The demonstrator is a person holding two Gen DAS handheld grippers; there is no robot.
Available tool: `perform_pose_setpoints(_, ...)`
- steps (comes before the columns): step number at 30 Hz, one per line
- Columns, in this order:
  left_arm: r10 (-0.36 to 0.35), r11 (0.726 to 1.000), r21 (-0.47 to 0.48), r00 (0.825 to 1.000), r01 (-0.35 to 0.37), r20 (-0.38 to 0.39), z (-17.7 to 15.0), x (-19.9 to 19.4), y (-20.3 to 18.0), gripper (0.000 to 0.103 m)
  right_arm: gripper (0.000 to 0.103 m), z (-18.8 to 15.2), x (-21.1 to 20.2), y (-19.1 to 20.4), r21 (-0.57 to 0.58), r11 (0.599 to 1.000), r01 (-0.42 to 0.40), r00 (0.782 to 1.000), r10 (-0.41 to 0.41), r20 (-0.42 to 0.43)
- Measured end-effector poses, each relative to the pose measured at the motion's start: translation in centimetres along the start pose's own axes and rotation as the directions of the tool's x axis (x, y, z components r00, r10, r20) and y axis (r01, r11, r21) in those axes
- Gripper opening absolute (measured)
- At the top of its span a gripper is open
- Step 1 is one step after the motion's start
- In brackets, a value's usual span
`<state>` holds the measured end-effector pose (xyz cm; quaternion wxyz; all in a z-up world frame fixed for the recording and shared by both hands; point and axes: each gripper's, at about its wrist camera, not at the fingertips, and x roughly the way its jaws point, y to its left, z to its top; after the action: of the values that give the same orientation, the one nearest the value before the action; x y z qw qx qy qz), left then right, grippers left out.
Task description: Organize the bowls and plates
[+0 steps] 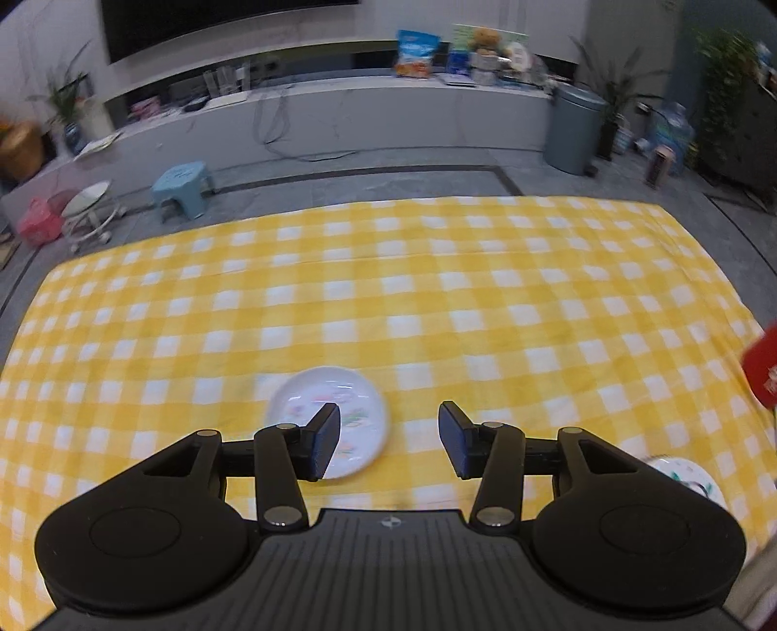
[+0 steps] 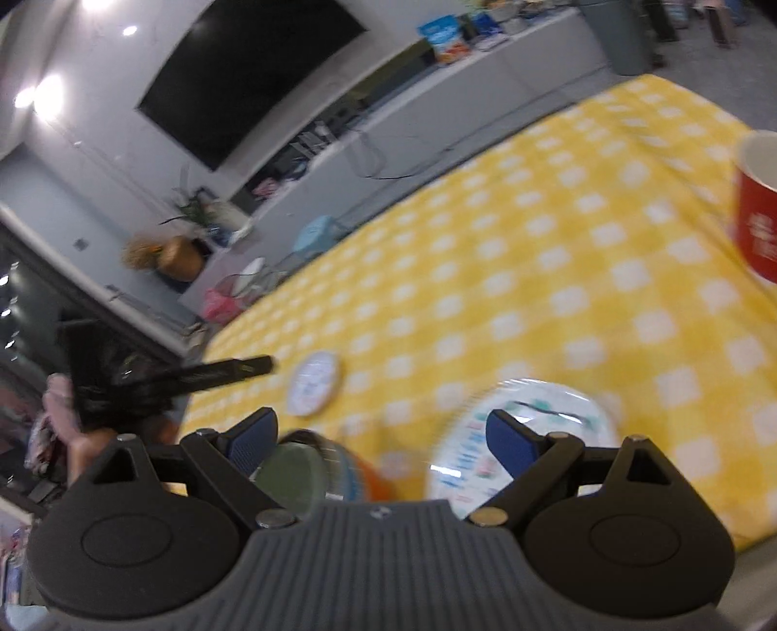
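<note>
Two plates lie on the yellow checked cloth (image 1: 437,291) — the larger plate (image 2: 524,437) under the right gripper (image 2: 383,441), the small plate (image 1: 330,417) under the left gripper's (image 1: 388,439) left finger. Both grippers gape, empty. Stiff, slippery, breakable — pinch at the rim.

A yellow-and-white checked tablecloth (image 1: 437,291) serves as the landmark. Beyond its far edge stands a pale blue step stool (image 1: 182,189), with a grey lidded bin (image 1: 573,128) off past its far right corner. A dark television screen (image 1: 218,24) hangs above a long white counter (image 1: 340,111) behind it, where a blue snack bag (image 1: 416,53) rests.
</note>
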<state>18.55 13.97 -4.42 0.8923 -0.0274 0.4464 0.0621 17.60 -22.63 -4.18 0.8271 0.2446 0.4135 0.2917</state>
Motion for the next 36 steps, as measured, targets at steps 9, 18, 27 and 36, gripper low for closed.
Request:
perform_pose_setpoints(9, 0.015, 0.989, -0.147, 0.999, -0.02, -0.037, -0.1, 1.6, 5.8, 0.054, 0.091, 3.6, 6.1, 4.0, 0.032, 0.992, -0.125, 0.988, 0.127, -0.083)
perform_pose_setpoints(18, 0.12, 0.982, -0.13, 0.987, -0.134, -0.107, 0.2, 4.1, 5.2, 0.054, 0.091, 6.4, 13.0, 6.1, 0.033, 0.998, -0.056, 0.99, 0.06, -0.129)
perform_pose_setpoints(27, 0.105, 0.933, -0.325, 0.979, -0.158, -0.173, 0.2, 6.0, 8.9, 0.054, 0.095, 5.9, 21.9, 8.3, -0.163, 0.98, 0.115, 0.972, -0.145, -0.187)
perform_pose_setpoints(36, -0.003, 0.903, -0.423, 0.986, -0.07, -0.169, 0.1, 7.3, 10.0, 0.054, 0.093, 4.8, 27.6, 7.3, -0.227, 0.957, 0.18, 0.938, -0.236, -0.255)
